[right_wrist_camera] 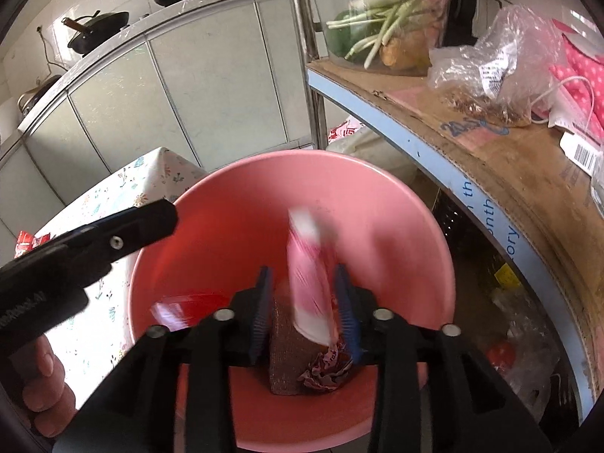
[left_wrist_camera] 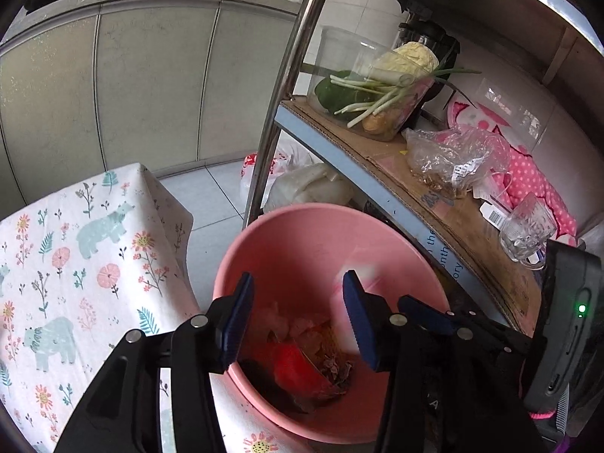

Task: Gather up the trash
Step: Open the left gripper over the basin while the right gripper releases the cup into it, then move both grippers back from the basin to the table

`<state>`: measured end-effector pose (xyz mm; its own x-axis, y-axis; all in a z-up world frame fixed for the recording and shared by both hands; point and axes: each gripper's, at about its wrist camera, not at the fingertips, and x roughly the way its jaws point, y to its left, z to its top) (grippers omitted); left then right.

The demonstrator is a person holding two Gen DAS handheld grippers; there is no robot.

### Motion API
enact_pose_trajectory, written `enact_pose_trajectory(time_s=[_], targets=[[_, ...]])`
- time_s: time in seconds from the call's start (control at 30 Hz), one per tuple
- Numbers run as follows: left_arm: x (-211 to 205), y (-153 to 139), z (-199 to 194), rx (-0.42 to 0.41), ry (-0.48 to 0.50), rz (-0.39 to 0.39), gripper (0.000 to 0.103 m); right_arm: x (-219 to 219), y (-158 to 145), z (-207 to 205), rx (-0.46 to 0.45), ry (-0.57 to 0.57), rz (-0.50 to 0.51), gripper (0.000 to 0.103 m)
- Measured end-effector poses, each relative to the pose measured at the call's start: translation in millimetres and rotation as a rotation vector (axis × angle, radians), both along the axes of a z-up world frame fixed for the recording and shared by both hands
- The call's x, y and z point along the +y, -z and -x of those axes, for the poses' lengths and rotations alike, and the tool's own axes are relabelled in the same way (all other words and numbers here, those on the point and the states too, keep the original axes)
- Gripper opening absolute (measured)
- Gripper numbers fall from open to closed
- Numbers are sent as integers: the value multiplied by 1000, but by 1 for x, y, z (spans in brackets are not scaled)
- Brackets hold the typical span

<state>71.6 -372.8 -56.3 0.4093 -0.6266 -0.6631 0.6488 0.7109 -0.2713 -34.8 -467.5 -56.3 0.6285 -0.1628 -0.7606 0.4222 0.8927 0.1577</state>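
Observation:
A pink bin (left_wrist_camera: pixel 302 209) (right_wrist_camera: pixel 302 154) stands between the table and the rack, with a brown piece (right_wrist_camera: pixel 283 358), a crumpled wrapper (right_wrist_camera: pixel 324 370) and other scraps at its bottom. My left gripper (left_wrist_camera: pixel 298 279) hangs open over it with nothing between its pads. A blurred red wrapper (right_wrist_camera: pixel 185 305) (left_wrist_camera: pixel 298 370) is in mid-air inside the bin below it. My right gripper (right_wrist_camera: pixel 303 270) is open over the bin. A blurred pink-and-white wrapper (right_wrist_camera: pixel 309 283) (left_wrist_camera: pixel 360 270) stands between its pads, loose. A left finger (right_wrist_camera: pixel 151 222) shows in the right wrist view.
A table with a floral cloth (left_wrist_camera: pixel 75 264) sits left of the bin. On the right is a metal rack with a pole (left_wrist_camera: pixel 287 87) and a cardboard-lined shelf (left_wrist_camera: pixel 453 204). The shelf holds a plastic bag (left_wrist_camera: pixel 453 154), vegetables (left_wrist_camera: pixel 377 90) and a glass mug (left_wrist_camera: pixel 524 230). A person's hand (right_wrist_camera: pixel 41 389) is at lower left.

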Motion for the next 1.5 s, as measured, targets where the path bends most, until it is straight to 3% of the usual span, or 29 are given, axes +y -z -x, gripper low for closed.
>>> enact_pose_trajectory(time_s=[0.63,0.97,1.2,1.5], targets=[[41,-35,29,-145,-84,-65,49,33,-27,9,-52,-73,20,39],[82,-37,44,-170,-181,-152,49,81,-39,11,-62,-181,41,39],[123,-41,46,-158,-254,-151,50,119,-43,4,-58,-270,51,39],[187,-41,40,-138,-420,-181,54,171,-50,-11,-66,-388,72,39]])
